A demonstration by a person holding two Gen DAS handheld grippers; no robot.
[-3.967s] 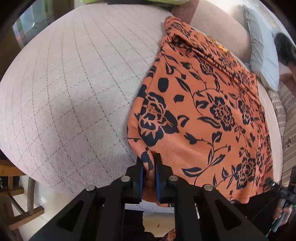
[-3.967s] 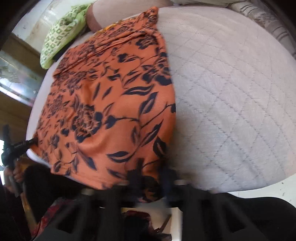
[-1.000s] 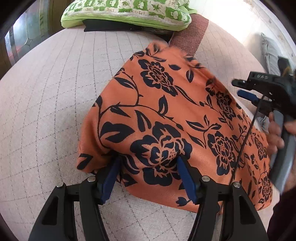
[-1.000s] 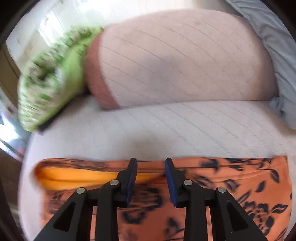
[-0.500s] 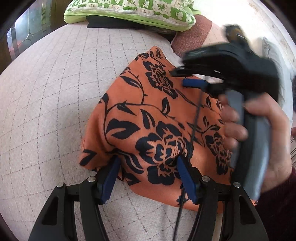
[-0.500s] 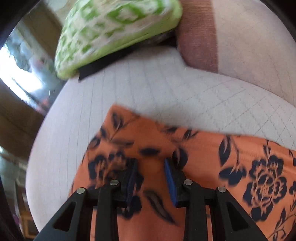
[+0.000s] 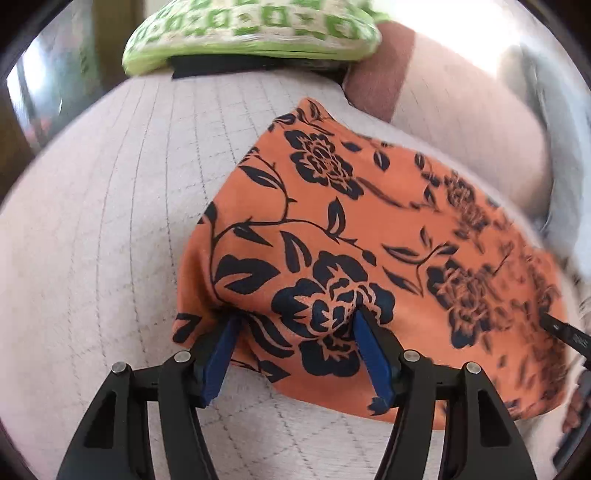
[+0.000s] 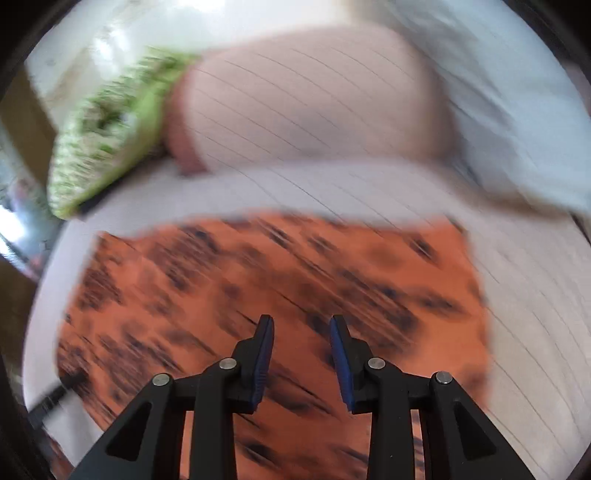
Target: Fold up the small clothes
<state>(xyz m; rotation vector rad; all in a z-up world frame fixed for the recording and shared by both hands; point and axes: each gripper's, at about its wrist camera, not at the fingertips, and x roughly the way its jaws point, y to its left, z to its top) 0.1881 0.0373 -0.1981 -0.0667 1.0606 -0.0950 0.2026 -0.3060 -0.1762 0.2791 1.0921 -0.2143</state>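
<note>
The orange black-flowered garment [image 7: 369,236] lies folded, its bunched corner between the parted left claw [image 7: 295,332]; the right claw [image 8: 301,332] gapes empty.

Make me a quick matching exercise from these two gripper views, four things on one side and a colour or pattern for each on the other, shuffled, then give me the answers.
Things:
1. folded garment
2. pillow
3. gripper pads
4. bed cover

Descriptions:
A. blue
B. pale, quilted with thin lines
C. orange with dark flowers
D. green and white pattern

Pairs: 1-C, 2-D, 3-A, 4-B
</note>
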